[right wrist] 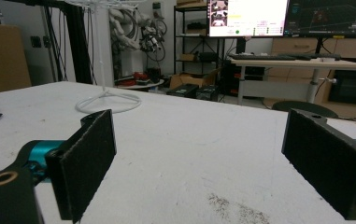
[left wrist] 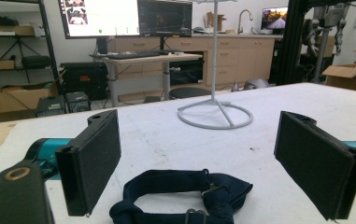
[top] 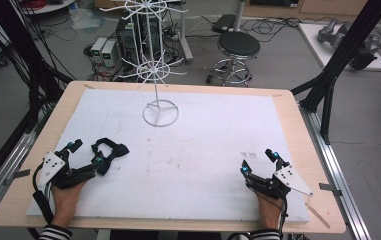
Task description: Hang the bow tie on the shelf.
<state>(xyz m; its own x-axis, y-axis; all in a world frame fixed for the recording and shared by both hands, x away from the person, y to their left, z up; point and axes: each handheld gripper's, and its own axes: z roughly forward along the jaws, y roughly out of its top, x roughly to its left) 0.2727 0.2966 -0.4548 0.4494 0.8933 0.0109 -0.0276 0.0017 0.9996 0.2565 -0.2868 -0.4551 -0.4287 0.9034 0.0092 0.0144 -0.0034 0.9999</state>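
My left gripper (top: 86, 151) rests low on the white mat (top: 203, 150) with its jaws spread wide, holding nothing. A dark strap (left wrist: 180, 196) lies looped on the mat between them, touching neither pad as far as I can tell. My right gripper (top: 258, 161) is just as wide and empty, near the mat's front right edge. Bare mat stretches between my hands, and the white wire stand (top: 159, 65) sits well ahead, toward the far edge.
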